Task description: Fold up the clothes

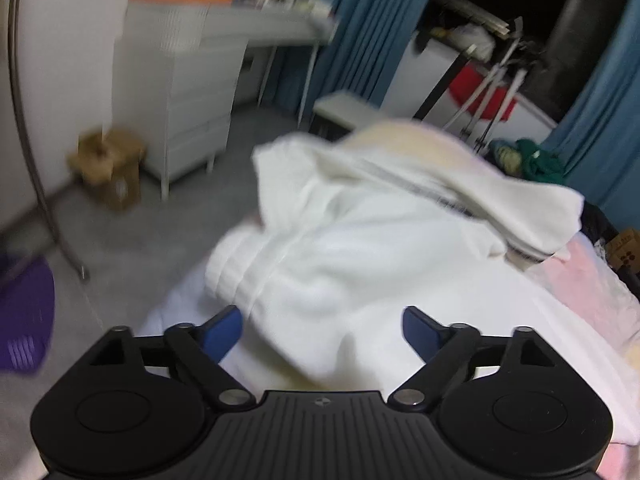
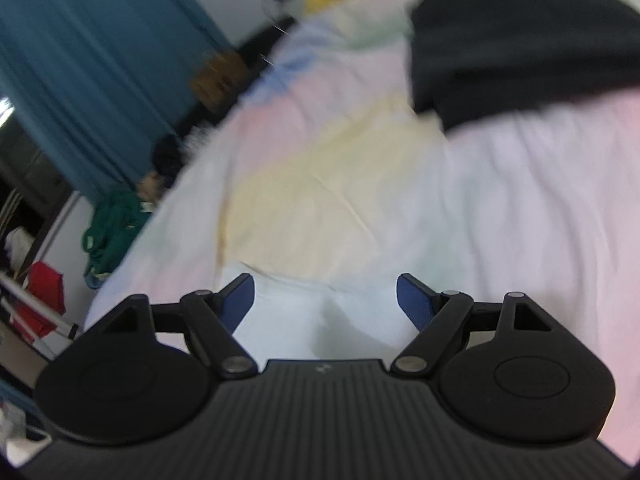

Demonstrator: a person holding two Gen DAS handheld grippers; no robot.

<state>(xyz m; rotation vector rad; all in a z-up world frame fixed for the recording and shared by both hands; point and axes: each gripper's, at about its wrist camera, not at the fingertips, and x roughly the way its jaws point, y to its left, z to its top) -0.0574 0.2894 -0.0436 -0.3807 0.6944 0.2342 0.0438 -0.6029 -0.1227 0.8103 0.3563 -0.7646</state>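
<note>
Both tools gape empty: the white garment (image 1: 340, 248) lies bunched on the bed (image 2: 520, 200) straight ahead of the left tool (image 1: 322, 330), its edge under the right tool (image 2: 325, 300)

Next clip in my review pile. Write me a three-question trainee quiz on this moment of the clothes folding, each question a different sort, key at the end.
1. True or false: the left gripper is clamped shut on the white garment.
2. Multiple choice: in the right wrist view, the dark garment lies (A) between the right gripper's fingers, (B) farther up the bed, apart from it, (C) on the floor.
3. Fill in: the bedsheet has pale pink, white and ____ patches.

Key: 1 false, its jaws stand open; 2 B; 3 yellow.
</note>
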